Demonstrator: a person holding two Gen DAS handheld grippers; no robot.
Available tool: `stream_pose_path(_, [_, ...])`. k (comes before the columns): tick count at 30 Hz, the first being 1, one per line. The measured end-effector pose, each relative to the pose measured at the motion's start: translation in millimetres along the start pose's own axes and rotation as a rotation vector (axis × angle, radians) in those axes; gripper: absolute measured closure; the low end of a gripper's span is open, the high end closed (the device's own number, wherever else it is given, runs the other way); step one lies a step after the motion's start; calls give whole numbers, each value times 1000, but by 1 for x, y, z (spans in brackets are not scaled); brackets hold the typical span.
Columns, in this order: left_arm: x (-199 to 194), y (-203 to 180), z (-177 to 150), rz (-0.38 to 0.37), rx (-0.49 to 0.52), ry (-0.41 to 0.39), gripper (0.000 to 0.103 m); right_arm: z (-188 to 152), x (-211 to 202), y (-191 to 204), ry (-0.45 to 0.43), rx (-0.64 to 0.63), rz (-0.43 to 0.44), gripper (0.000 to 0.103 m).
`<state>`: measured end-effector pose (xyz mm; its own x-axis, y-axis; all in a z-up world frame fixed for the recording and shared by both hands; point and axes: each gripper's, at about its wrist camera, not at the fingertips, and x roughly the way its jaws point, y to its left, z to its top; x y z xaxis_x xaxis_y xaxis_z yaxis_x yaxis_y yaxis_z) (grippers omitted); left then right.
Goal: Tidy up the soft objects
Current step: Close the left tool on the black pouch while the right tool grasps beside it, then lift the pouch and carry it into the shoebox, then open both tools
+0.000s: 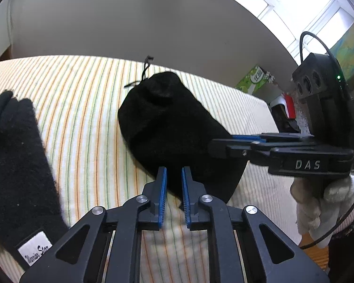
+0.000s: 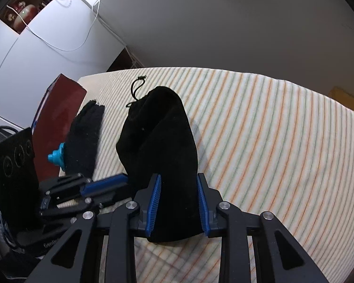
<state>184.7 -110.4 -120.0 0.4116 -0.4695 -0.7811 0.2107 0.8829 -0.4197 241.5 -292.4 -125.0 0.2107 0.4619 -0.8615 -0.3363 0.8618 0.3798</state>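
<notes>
**Gripping a black drawstring pouch on the striped bed**

Lying on the striped bedsheet (image 2: 259, 127), the black drawstring pouch (image 1: 167, 127) sits near the middle of the bed, its cord end (image 1: 146, 67) pointing toward the far edge by the wall. Both grippers meet at its near end. The left gripper (image 1: 174, 176) has its blue pads drawn almost together, pinching a thin fold of the pouch's near edge. The right gripper (image 2: 179, 188) is closed on the pouch too, its blue pads pressing the thicker cloth from either side, so the near end lifts a little off the sheet. A black knit glove (image 1: 14, 165) with a white label lies flat near the bed's left edge, well apart from the pouch. Beside that edge stand a dark red box (image 2: 56, 118) and a small blue object (image 2: 56, 158). A hand in a pale glove (image 1: 323, 202) holds the right gripper's handle.
</notes>
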Motion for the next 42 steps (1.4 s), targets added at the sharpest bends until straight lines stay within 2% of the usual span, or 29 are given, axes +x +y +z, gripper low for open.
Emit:
stream_pose_path(3, [-3, -1, -5, 18, -6, 9, 87, -1, -1, -6, -4, 16, 11, 76])
stream_pose_path(5, [0, 2, -5, 32, -20, 17, 65, -1, 0, -8, -6, 23, 18, 76])
stream_pose_path(7, [0, 3, -5, 22, -15, 13, 64, -1, 1, -12, -6, 37, 34, 76])
stream_pose_path(15, [13, -16, 2, 24, 30, 2, 64, 0, -1, -29, -12, 99, 101, 76])
stream_pose_path(18, [13, -17, 4, 25, 18, -9, 72, -1, -3, -32, -21, 129, 113, 76])
stream_pose_path(20, [7, -17, 5, 29, 16, -25, 81, -2, -6, -30, -29, 131, 105, 76])
stream_pose_path(22, [8, -22, 7, 24, 8, -34, 83, -6, -13, -26, -39, 119, 89, 76])
stream_pose_path(36, [-77, -19, 3, -21, 43, -154, 83, -17, -74, 32, -137, 31, 54, 77])
stream_pose_path(42, [-127, -10, -9, -4, 58, -229, 83, -20, -95, 81, -173, -38, 45, 77])
